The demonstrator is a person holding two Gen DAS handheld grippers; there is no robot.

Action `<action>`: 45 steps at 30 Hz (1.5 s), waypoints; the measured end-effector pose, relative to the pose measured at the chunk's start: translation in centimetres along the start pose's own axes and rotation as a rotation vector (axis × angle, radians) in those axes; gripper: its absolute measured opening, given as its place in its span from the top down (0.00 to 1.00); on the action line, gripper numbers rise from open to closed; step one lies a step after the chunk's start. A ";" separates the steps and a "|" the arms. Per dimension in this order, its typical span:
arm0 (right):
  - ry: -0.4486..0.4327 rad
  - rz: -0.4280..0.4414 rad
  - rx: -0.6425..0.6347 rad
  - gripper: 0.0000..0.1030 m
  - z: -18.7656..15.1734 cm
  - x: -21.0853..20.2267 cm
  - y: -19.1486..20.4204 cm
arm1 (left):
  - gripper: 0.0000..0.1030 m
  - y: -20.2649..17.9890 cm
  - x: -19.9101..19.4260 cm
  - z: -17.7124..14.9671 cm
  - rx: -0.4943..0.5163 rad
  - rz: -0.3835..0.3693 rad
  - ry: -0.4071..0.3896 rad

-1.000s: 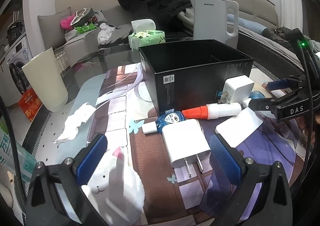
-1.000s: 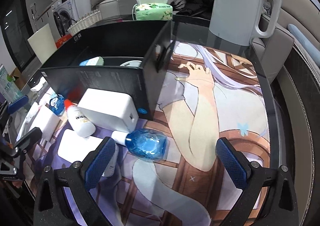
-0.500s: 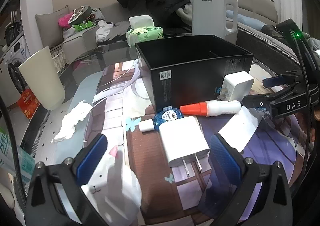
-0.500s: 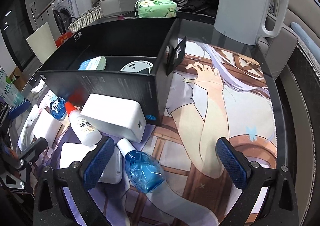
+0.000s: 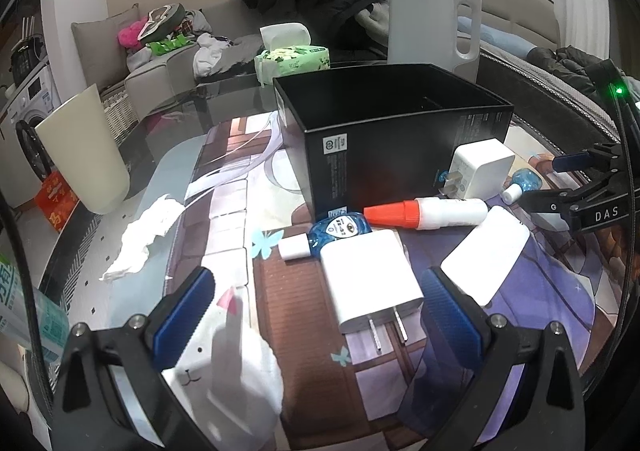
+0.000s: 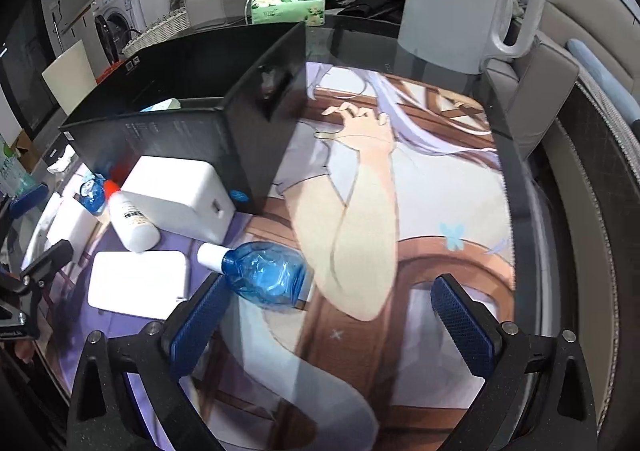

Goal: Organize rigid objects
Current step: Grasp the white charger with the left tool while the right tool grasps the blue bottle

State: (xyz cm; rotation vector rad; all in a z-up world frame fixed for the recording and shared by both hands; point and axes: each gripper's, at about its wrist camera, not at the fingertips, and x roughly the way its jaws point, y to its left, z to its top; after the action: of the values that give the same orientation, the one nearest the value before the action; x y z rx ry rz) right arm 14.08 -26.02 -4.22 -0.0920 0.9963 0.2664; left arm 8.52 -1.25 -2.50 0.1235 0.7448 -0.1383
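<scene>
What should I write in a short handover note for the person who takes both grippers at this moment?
Left gripper: open, holding nothing, above the flat white charger with its prongs toward the camera.
Right gripper: open, empty, the clear blue bottle just off its left finger.
Black box: open on the mat; at least one small item already inside.
Left outside, against the box: cube charger, orange-capped glue bottle, small blue bottle, white flat case.
</scene>
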 end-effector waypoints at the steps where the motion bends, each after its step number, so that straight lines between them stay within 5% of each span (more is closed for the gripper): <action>1: -0.001 0.000 0.004 0.00 0.0 0.0 -0.1 | 0.01 0.0 0.0 0.0 0.001 0.001 0.001; 18: -0.013 0.053 -0.007 0.01 0.4 0.7 2.5 | 0.02 -0.3 0.2 0.0 0.005 -0.001 0.002; 20: -0.026 0.053 -0.006 0.08 0.4 0.5 2.5 | 0.02 -0.2 0.2 -0.1 0.004 -0.002 0.002; 22: -0.037 0.056 -0.006 0.29 0.4 0.0 2.5 | 0.01 -0.2 0.1 -0.1 0.003 0.000 0.001; 25: -0.049 0.060 -0.004 0.44 0.2 -0.3 2.3 | 0.01 -0.2 0.1 -0.1 0.002 0.001 0.000; 32: -0.061 0.069 -0.026 0.44 -0.1 -0.5 2.6 | 0.02 -0.1 0.2 -0.2 0.004 0.005 0.003; 37: -0.061 0.072 -0.035 0.44 -0.2 -0.6 2.7 | 0.14 -0.2 0.5 -0.2 0.008 -0.006 0.016; 45: -0.061 0.072 -0.043 0.44 -0.1 -0.5 2.7 | 0.54 -1.5 0.3 -0.3 0.055 -0.042 0.013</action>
State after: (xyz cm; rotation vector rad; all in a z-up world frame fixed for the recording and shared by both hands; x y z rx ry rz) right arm 12.98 -23.50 -3.72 -0.0873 0.9349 0.3548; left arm 8.28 -2.66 -3.01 0.1614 0.7573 -0.1982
